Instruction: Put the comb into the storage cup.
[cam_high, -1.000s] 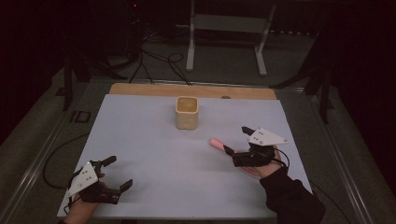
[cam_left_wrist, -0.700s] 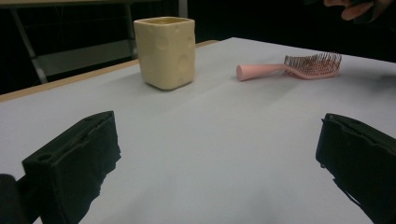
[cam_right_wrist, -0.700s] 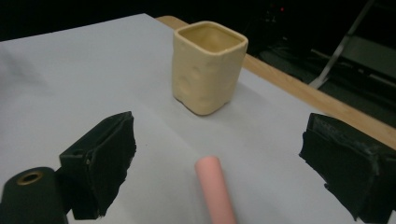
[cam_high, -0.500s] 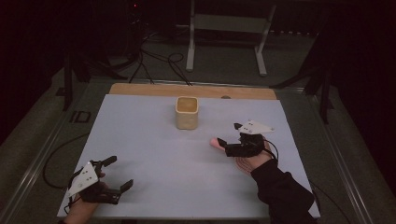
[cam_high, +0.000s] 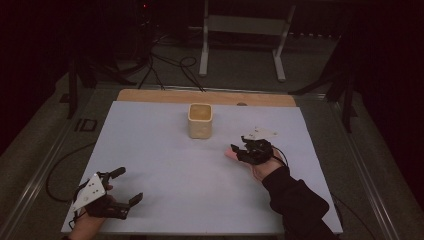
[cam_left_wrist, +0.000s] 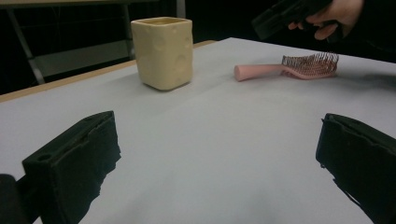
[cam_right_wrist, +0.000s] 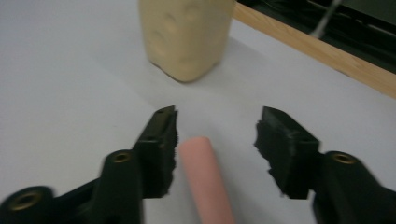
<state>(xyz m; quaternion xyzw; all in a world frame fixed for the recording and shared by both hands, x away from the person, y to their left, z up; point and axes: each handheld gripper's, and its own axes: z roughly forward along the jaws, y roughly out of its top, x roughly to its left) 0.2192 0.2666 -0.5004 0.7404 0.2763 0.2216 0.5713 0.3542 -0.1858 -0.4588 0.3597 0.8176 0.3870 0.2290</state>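
Note:
A pink hairbrush lies flat on the white table top, its handle pointing toward a cream yellow cup. My right gripper hovers over the brush, open, with its jaws astride the handle end. In the right gripper view the handle sits close to the left jaw of that gripper, and I cannot tell if it touches. The cup stands just beyond. My left gripper rests open and empty at the table's near left corner; from it I see the cup and the brush.
The white table top has a wooden strip along its far edge. Cables and a metal stand base lie on the dark floor beyond. A hand holding the right gripper shows above the brush.
My right gripper has moved left and forward over the brush, so its jaws now straddle the pink handle. The left gripper has stayed put.

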